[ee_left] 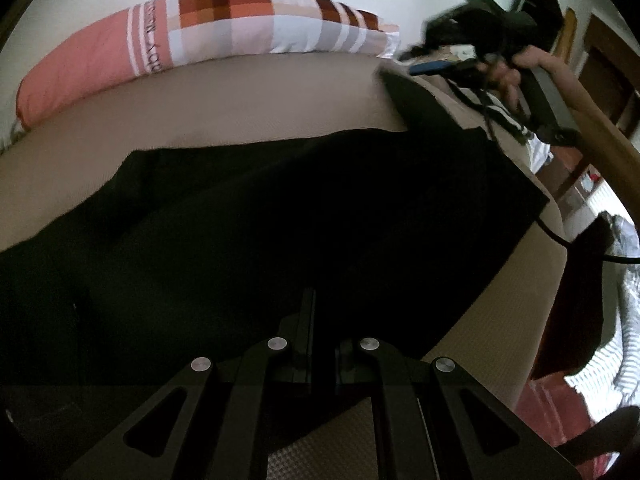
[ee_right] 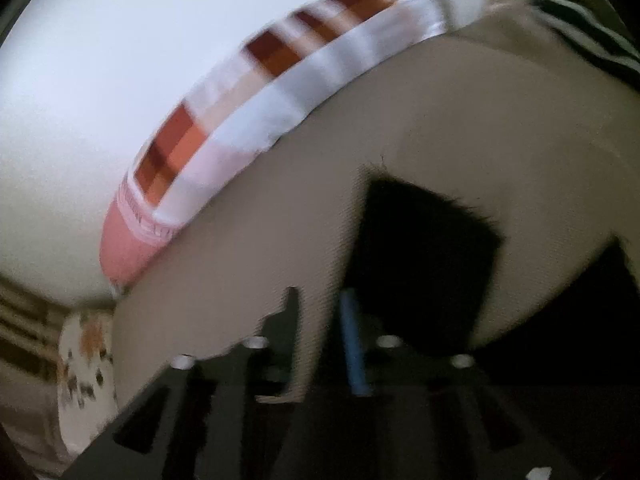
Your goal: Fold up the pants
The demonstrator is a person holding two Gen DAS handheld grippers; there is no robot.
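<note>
Left wrist view: black fabric pants spread flat on beige bed sheet, below checked orange-pink pillow. Left gripper low over pants, jaws together, whether pinching cloth cannot tell. Right gripper raised near pillow's end, carrying dark cloth.

Right wrist view, blurred: right gripper jaws apart, pant end just ahead. Judged mid-fold; next, lay end down squarely.

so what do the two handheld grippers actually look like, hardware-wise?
Left gripper: matte black linkage arms with triangular cutouts and four round silver pins. Right gripper: the same black build and silver pins, plus a blue strip on one finger. From the left wrist camera, the right unit shows black cables, a green LED and a bare-skinned hand.
</note>
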